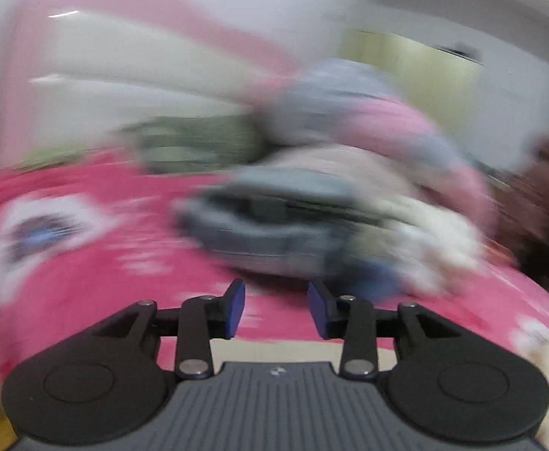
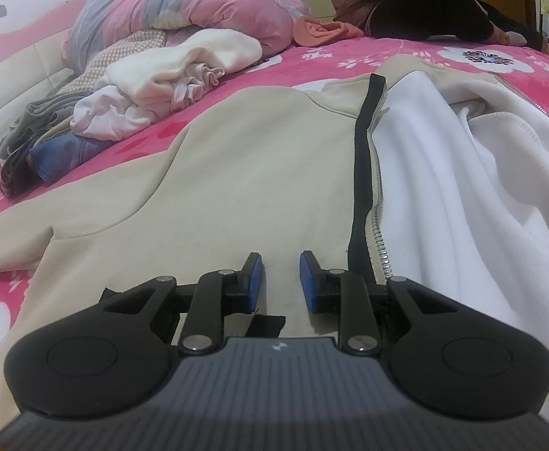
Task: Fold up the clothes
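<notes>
The beige zip jacket (image 2: 237,158) lies spread on the bed (image 2: 312,60), directly under and ahead of the right claw (image 2: 281,282). Its zipper (image 2: 377,195) runs just right of that claw, and the white lining (image 2: 462,188) is turned open further right. The right claw hangs over the beige front panel with a narrow gap between its blue pads; nothing is between them, so it is released. The left claw (image 1: 275,310) is also released and empty, over the pink bedsheet (image 1: 86,263), with the pile of clothes (image 1: 293,218) ahead of it; this view is much blurred. To fold well, each claw probably should pinch only one layer at the hem, then carry the open panel across evenly, so that the zipper stays straight.
</notes>
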{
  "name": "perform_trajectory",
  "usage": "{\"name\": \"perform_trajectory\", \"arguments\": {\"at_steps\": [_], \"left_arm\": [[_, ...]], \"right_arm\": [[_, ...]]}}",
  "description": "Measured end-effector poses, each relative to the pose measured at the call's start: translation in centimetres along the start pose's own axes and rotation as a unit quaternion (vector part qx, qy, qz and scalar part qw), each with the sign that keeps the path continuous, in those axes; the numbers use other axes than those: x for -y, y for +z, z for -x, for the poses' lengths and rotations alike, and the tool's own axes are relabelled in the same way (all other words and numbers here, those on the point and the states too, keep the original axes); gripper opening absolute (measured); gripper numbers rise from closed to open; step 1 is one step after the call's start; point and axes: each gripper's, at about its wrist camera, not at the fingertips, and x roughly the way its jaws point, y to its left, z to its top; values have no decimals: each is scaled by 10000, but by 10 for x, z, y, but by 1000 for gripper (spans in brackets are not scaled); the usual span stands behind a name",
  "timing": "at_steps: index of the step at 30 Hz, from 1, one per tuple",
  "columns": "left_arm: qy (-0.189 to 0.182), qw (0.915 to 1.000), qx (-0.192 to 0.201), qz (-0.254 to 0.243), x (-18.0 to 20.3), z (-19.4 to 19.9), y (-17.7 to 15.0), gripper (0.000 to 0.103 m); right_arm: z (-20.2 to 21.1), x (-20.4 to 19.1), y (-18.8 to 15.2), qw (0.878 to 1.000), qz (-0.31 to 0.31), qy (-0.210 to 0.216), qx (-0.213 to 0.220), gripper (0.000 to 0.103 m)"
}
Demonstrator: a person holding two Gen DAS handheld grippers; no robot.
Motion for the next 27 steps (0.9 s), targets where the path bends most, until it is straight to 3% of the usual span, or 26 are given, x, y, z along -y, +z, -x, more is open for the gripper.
{"name": "perform_trajectory", "arguments": {"at_steps": [2, 4, 6, 7, 8, 12, 14, 15, 16, 18, 19, 20, 24, 27], "left_arm": [[-736, 9955, -477, -369, 38, -22, -12, 42], [-1040, 9873, -1005, -659, 67, -50, -33, 42], [-959, 9848, -1246, -737, 71, -69, -49, 38], [-884, 9867, -1222, -606, 61, -70, -50, 23], [-808, 9884, -1198, -476, 51, -70, -51, 17], [-353, 9932, -1105, -8, 6, -67, -48, 16], [-119, 9937, -1090, 211, -18, -61, -43, 4], [-84, 9935, -1095, 306, -22, -59, -39, 4], [-38, 9933, -1090, 378, -24, -57, -34, 4], [152, 9949, -944, 311, -14, -51, -25, 18], [202, 9964, -800, 205, -3, -49, -22, 38], [223, 9977, -642, 83, 8, -46, -20, 47], [-560, 9953, -641, -467, 78, -62, -11, 47], [-1416, 9782, -1028, -1117, 142, -95, -13, 47]], "right_arm": [[0, -1, 0, 10000, 11, -12, 8, 21], [0, 0, 0, 10000, 6, -10, 16, 21], [0, 0, 0, 10000, 6, -7, 18, 21], [0, 0, 0, 10000, 7, -6, 20, 21], [0, 1, -1, 10000, 7, -4, 22, 21], [1, 3, -1, 10000, -27, 35, 45, 21], [1, 6, -1, 9999, -93, 93, 68, 21], [1, 8, -1, 9998, -145, 131, 80, 21], [1, 10, -2, 9996, -195, 168, 92, 21], [1, 12, -2, 9993, -267, 219, 108, 21], [1, 13, -2, 9993, -282, 231, 112, 21], [1, 13, -2, 9993, -281, 231, 114, 21], [1, 12, -2, 9993, -279, 235, 119, 21], [1, 13, -3, 9991, -300, 268, 131, 21]]}}
